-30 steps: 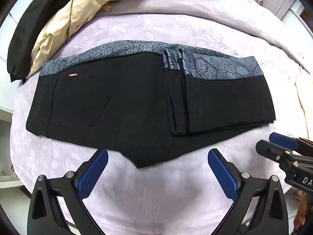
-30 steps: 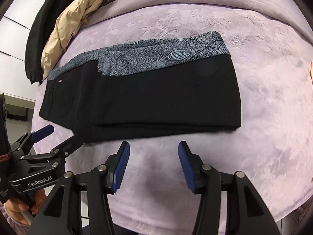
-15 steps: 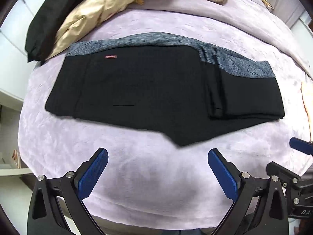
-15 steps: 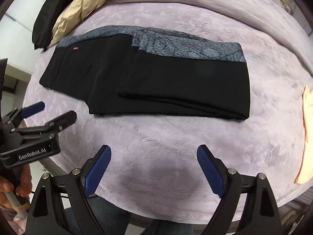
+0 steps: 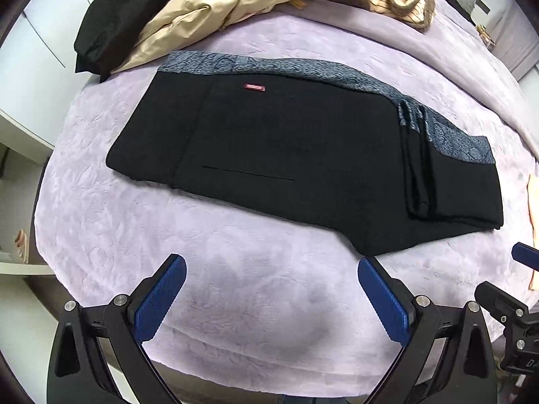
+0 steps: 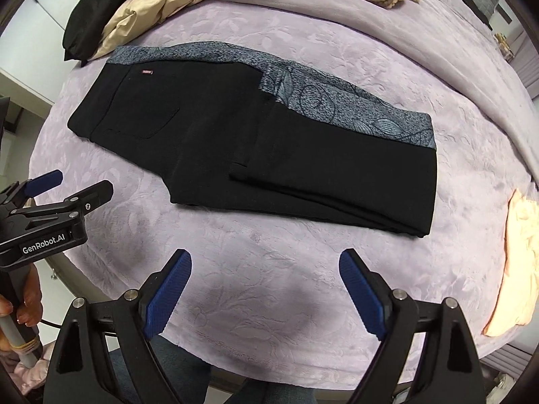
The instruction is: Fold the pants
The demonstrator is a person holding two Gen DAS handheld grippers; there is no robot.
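Black folded pants point(image 5: 303, 155) with a grey patterned waistband lay on the lilac bedspread point(image 5: 256, 303); bare bedspread bordered their near edge, where both grippers, left point(image 5: 271, 298) and right point(image 6: 266, 291), hung with jaws wide open, empty.

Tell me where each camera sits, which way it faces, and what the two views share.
Left wrist: on the left gripper, looking down at the pants on the bed; right gripper at its right edge.
Right wrist: on the right gripper, looking down likewise; left gripper and a hand at left.
Shared: pants, bed, beige jacket.
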